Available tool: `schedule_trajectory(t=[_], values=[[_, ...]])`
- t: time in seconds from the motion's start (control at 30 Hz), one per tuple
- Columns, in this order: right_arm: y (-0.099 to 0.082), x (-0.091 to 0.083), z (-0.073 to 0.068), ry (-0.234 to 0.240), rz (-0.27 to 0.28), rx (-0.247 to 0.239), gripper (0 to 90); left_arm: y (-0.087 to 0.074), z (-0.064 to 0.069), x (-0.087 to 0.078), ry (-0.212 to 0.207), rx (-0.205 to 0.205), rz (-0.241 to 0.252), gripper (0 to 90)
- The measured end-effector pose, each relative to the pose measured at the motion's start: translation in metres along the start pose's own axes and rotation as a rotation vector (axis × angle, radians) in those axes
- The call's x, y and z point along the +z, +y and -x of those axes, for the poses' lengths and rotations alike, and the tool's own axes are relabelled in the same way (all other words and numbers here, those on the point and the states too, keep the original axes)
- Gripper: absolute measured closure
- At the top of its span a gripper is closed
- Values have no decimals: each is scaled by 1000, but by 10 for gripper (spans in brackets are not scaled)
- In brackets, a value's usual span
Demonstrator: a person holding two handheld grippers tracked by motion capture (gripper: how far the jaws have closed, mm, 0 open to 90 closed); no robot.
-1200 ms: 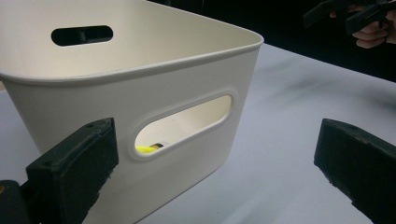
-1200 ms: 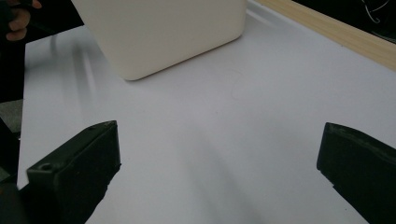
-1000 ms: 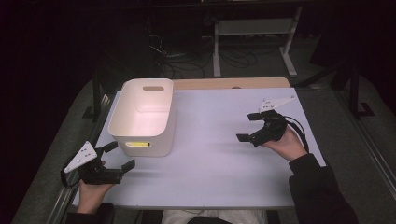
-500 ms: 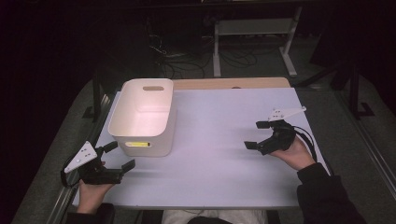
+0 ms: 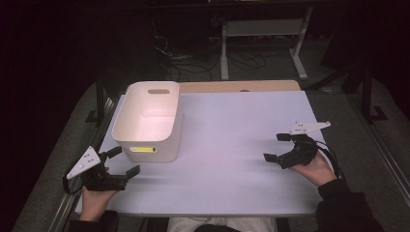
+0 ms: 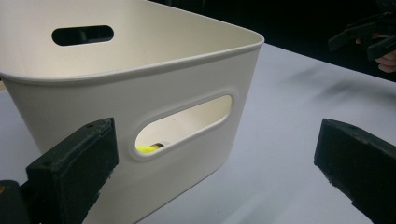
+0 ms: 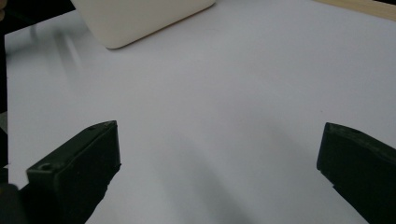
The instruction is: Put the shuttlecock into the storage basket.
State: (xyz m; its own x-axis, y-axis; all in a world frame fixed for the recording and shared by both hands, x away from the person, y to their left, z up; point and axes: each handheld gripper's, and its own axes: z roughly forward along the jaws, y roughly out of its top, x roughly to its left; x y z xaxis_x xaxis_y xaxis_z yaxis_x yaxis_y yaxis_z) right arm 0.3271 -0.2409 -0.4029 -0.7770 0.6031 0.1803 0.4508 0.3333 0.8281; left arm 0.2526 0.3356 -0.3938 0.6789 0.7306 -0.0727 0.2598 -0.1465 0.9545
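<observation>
Moved: right hand-held gripper now nearer the desk's right front edge, jaws spread, empty.
Left hand-held gripper: released, nearer to the white plastic handled bin, just ahead.

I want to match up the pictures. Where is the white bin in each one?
High view: the white bin sits left of centre on the table.
Left gripper view: it spans the left and middle, close up.
Right gripper view: its corner shows at the top.
Shared landmark: the table.

A white plastic bin sits on the pale flat surface. The left tool is near it, open. The right tool is far off, open.
</observation>
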Motion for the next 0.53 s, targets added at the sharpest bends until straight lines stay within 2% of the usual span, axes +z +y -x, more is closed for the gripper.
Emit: schedule_trajectory(t=[0.53], values=[[-27,-11,-2,-31,1,8,0,0,0,0,-1,-1,0,0]])
